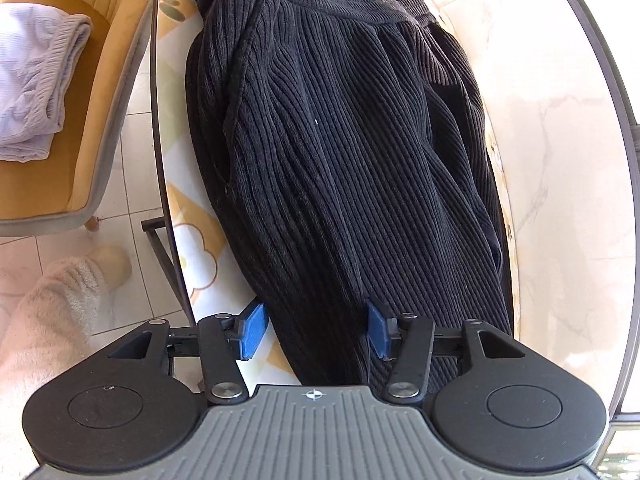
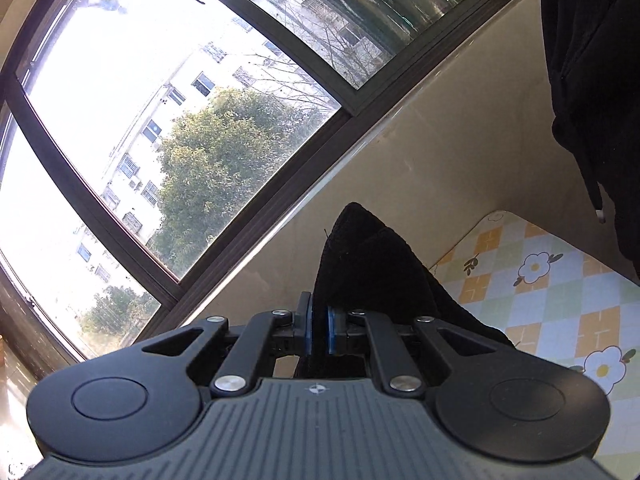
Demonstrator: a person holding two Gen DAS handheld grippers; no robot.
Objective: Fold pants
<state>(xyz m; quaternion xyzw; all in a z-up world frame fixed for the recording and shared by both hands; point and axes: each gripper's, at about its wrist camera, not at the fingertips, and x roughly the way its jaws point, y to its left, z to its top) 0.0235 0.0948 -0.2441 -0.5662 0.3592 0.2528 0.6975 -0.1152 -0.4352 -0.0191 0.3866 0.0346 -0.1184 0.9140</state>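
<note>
Black ribbed pants [image 1: 344, 140] lie along the table [image 1: 192, 240] with the flower-patterned cover, waistband at the far end. My left gripper [image 1: 316, 330] hovers over the near part of the pants, open; its blue pads [image 1: 252, 332] stand apart on either side of the cloth without pressing it. In the right wrist view my right gripper [image 2: 319, 330] is lifted and shut on a black fold of the pants [image 2: 360, 264], which sticks up between the blue pads toward the window.
A yellow chair [image 1: 100, 92] with a folded lilac garment [image 1: 36, 80] stands left of the table. A fluffy pale sleeve [image 1: 44, 320] shows at lower left. A beige wall [image 2: 460, 140] and window [image 2: 160, 140] lie ahead of the right gripper; dark clothing [image 2: 592, 80] hangs at upper right.
</note>
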